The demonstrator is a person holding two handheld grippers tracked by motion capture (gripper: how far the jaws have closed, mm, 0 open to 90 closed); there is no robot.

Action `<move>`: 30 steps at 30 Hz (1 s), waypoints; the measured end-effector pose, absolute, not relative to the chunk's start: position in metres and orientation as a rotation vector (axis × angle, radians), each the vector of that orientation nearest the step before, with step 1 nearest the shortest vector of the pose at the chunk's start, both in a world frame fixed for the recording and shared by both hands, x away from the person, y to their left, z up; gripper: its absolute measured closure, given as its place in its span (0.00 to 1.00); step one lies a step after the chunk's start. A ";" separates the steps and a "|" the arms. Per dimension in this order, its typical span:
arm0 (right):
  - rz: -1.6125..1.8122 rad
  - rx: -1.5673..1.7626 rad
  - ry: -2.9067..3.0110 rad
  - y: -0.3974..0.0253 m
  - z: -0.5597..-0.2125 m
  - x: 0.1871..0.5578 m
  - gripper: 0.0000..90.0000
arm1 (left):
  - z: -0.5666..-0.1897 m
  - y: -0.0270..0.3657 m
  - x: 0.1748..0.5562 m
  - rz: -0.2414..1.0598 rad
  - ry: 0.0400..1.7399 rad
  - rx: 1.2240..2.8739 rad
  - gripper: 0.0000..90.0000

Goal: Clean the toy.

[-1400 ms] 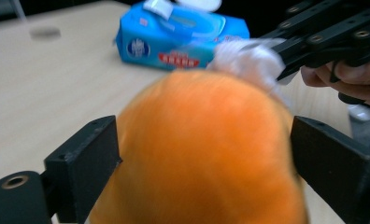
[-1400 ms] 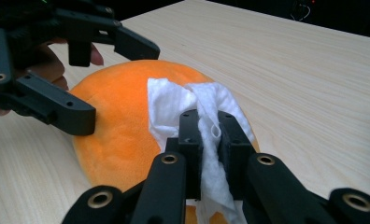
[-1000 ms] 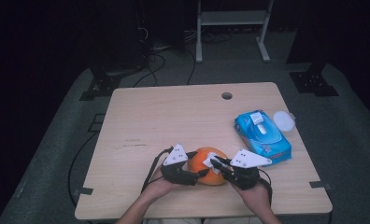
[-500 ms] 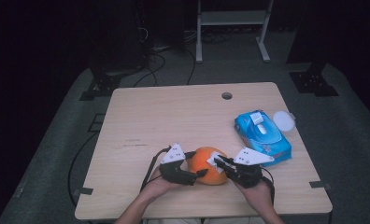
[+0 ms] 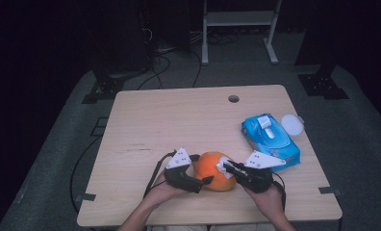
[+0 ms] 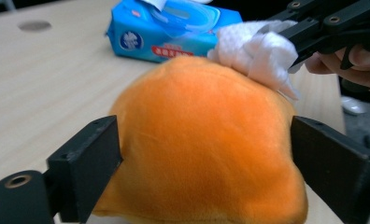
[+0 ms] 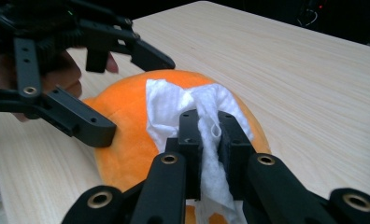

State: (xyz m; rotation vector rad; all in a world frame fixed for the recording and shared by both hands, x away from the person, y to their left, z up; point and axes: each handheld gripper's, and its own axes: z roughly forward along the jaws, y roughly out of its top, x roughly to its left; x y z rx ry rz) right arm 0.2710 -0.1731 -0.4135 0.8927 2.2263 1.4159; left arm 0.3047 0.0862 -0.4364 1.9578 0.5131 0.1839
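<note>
An orange plush ball [image 5: 212, 174] rests on the wooden table [image 5: 179, 120] near its front edge. My left gripper [image 5: 203, 169] is shut on it, one jaw on each side; in the left gripper view the jaws of the left gripper [image 6: 204, 154] press the sides of the orange ball [image 6: 202, 140]. My right gripper [image 5: 225, 166] is shut on a white wipe [image 7: 174, 105] and holds it against the top of the ball [image 7: 122, 140]. The right gripper [image 7: 206, 126] pinches the wipe's folded middle. The wipe [image 6: 258, 51] lies on the ball's upper right in the left gripper view.
A blue pack of wet wipes [image 5: 270, 139] with its flap open lies right of the ball. A white round lid [image 5: 292, 124] sits beside the pack at the table's right edge. A cable hole [image 5: 233, 98] is at the back. A metal stand [image 5: 236, 19] is beyond the table.
The right gripper has slid the wipe a little to the right across the top of the ball. The left gripper has kept its hold and barely shifted.
</note>
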 end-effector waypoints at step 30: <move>1.401 0.708 2.274 -0.141 -0.399 0.255 0.90 | -0.431 0.072 0.286 0.325 0.385 2.034 0.26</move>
